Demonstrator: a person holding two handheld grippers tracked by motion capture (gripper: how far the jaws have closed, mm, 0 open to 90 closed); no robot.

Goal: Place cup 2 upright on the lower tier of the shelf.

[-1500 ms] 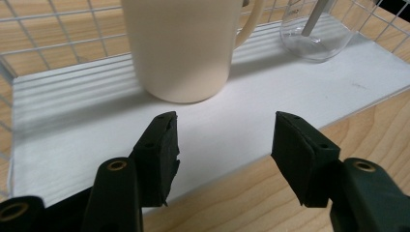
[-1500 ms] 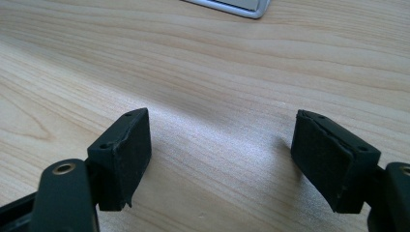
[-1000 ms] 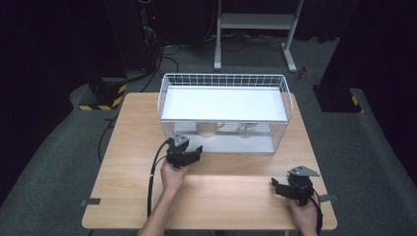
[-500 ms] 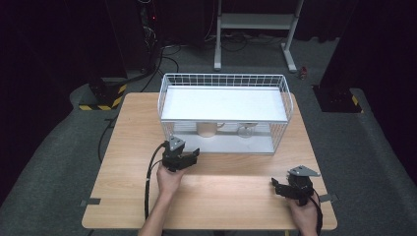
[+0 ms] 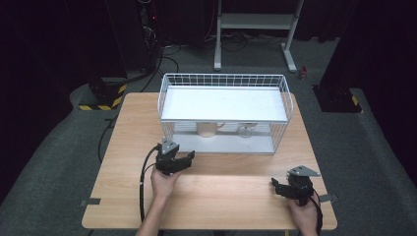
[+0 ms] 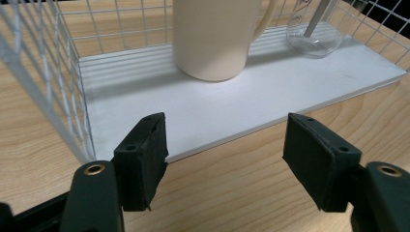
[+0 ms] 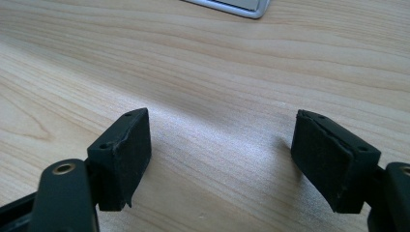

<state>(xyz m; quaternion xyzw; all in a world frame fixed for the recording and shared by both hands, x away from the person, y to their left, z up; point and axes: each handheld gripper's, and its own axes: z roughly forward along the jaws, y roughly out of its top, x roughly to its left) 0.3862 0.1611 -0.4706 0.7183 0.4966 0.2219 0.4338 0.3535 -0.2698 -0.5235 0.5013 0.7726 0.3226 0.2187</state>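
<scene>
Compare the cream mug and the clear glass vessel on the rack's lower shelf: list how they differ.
The cream mug is opaque; the clear glass vessel is see-through.
The mug stands nearer the left gripper, almost straight ahead of its open jaws; the glass vessel sits farther off, to one side.
The mug looks wider and shows a handle; the glass vessel holds a thin white stick instead.
Both stand upright on the white lower shelf, apart from each other.

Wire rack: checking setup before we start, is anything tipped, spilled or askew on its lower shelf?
Nothing stands out. The cream mug stands upright on the lower shelf, and the clear glass beside it is upright too, with a straw-like stick in it. No spill visible.
</scene>
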